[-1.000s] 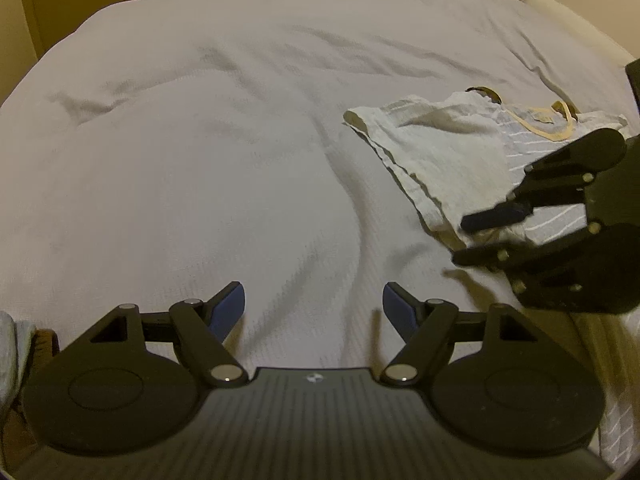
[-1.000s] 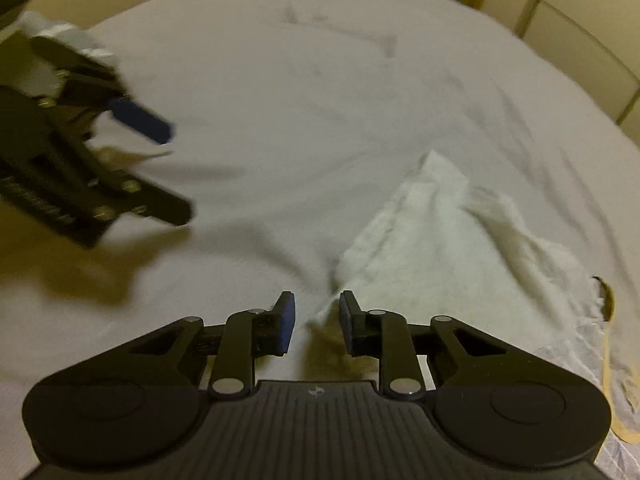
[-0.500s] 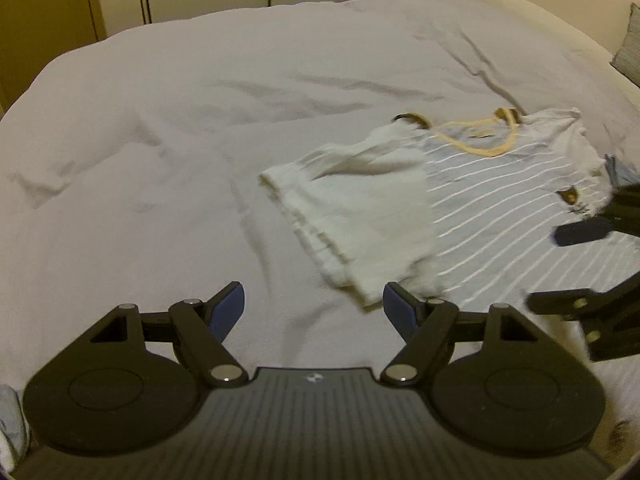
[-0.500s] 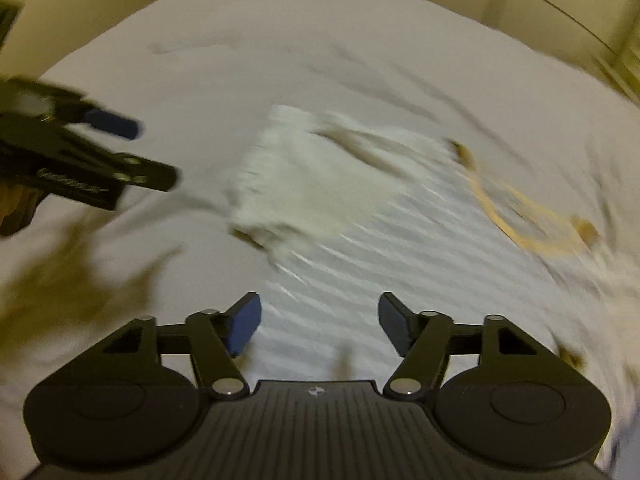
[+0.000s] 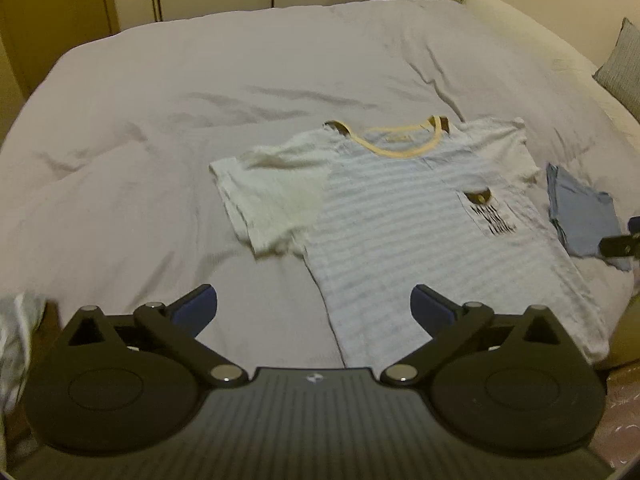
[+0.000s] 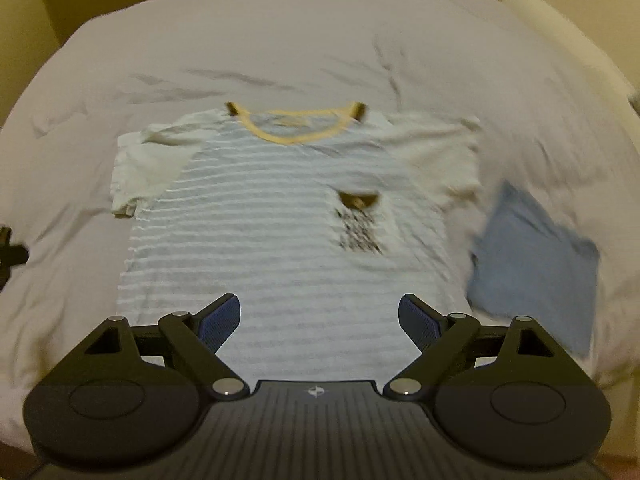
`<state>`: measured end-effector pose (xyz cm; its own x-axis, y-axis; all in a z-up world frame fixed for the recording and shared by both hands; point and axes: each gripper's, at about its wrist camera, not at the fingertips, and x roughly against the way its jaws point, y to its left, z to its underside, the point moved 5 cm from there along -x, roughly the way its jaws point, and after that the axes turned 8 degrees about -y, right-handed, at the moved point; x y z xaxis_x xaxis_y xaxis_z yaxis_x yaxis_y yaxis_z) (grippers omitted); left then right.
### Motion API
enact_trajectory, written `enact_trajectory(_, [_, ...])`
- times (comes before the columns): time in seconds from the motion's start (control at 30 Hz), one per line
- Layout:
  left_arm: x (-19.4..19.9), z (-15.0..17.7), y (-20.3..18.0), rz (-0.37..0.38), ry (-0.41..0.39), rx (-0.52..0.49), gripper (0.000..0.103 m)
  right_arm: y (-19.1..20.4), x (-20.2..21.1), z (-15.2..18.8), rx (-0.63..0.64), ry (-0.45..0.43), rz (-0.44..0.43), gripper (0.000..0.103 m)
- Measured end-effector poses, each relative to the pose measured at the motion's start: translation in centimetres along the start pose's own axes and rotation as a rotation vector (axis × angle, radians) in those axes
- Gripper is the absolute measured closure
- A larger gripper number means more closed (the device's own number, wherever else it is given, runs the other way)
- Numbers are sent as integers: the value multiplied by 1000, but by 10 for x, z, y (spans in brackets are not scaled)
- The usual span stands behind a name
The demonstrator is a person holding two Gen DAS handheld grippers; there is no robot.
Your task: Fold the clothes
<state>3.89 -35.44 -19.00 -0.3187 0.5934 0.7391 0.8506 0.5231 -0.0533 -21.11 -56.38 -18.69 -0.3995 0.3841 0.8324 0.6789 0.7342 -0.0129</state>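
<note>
Right wrist view shows the striped T-shirt (image 6: 264, 232) spread flat and unfolded on the bed (image 6: 280, 40), a folded blue garment (image 6: 532, 264) beside it, both right gripper (image 6: 319, 316) and left gripper (image 5: 314, 308) spread empty.

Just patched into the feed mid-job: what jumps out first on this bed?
A striped T-shirt with a yellow neckband lies spread face up in the middle of the grey bedspread, its chest pocket print showing. A folded blue garment sits just beside its right edge. Both the left gripper and right gripper hang open at the near end of the shirt, holding nothing.
</note>
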Motion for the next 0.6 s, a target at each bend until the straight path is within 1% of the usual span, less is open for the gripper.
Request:
enact_trajectory(0.13, [43,19,-28,-37,2,-2,1,-30,38,21,-42,-10,-39,15])
enact_trajectory(0.27, [77,28,-50,-35,-8,-1,1,-43,73,39,-61,-21,-52,15])
enact_trajectory(0.43, [106,22,-65,-1,-52,-22,1,-41,115,52,-93,-49,-30,15])
enact_trajectory(0.6, [135,17,-65,58,-93,-73,1,-20,152,67,-145,-99,1,15])
